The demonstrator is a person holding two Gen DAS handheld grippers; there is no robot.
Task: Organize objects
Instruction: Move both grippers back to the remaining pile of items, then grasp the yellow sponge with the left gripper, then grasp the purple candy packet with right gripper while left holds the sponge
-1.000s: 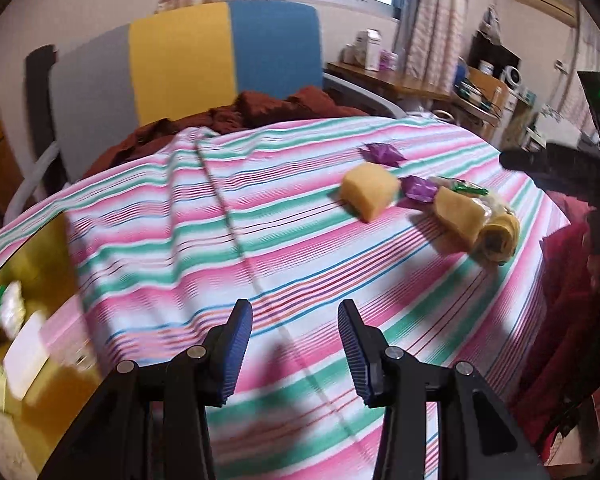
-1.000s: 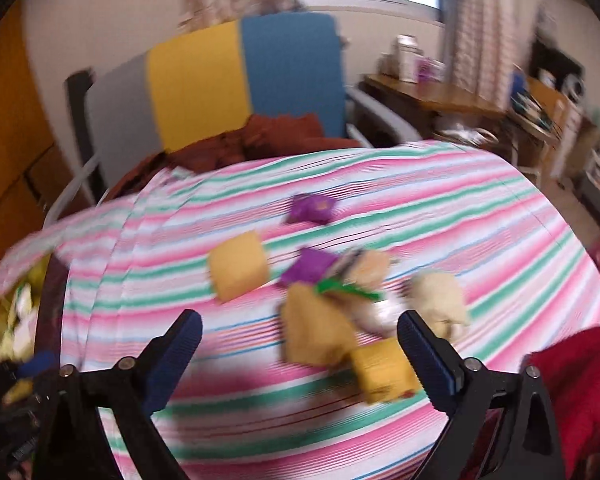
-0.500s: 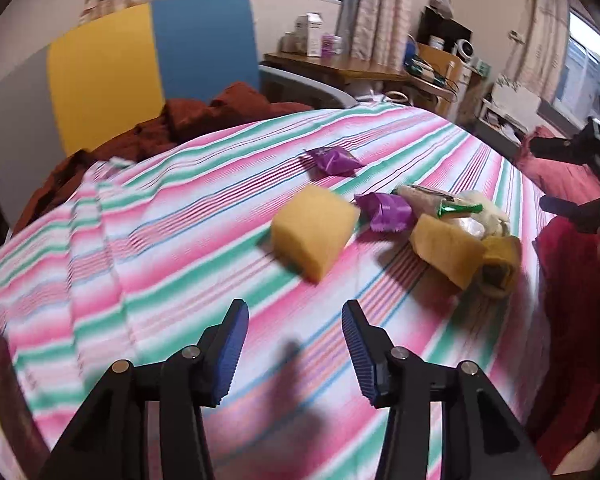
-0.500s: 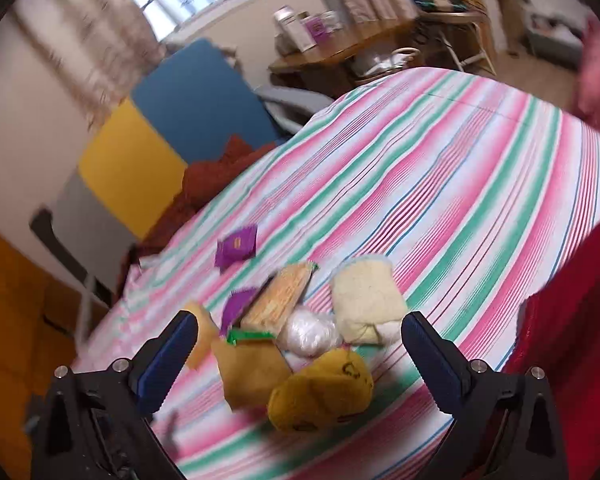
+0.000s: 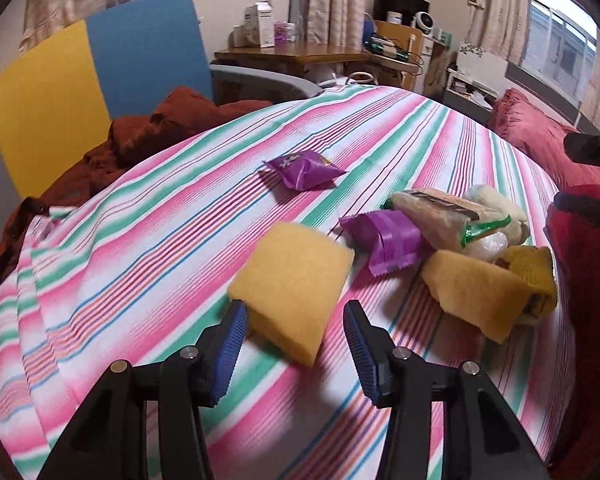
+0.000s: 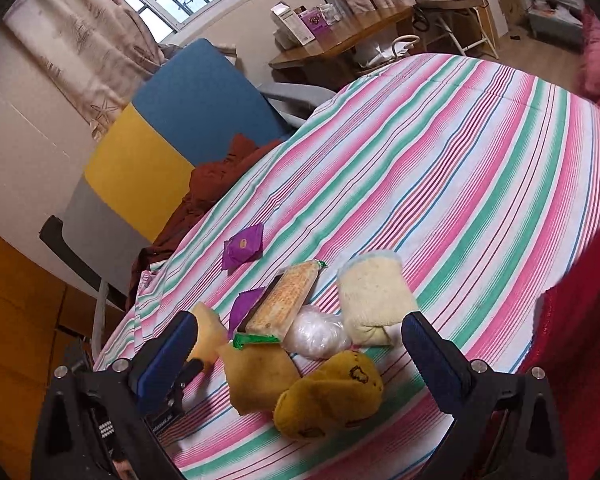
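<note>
Since 0.5 s ago, L gripper [image 5: 296,336] has closed in on yellow sponge [image 5: 294,290], now between its open fingers, left pad touching. R gripper [image 6: 300,354] spread wide, holding nothing, over snack pile [image 6: 300,320]. Purple packet [image 5: 302,169] at 12 o'clock from sponge on striped cloth [image 5: 140,220].

You have soft daylight from the windows [image 5: 556,36] behind the curtains, bright but without glare on the striped cloth [image 5: 148,216]. Shadows under the yellow sponge [image 5: 296,284] are faint. Your fisheye lenses bow the worktop edges and darken the corners. The near cloth blurs in the left wrist view; far shelves look soft.
</note>
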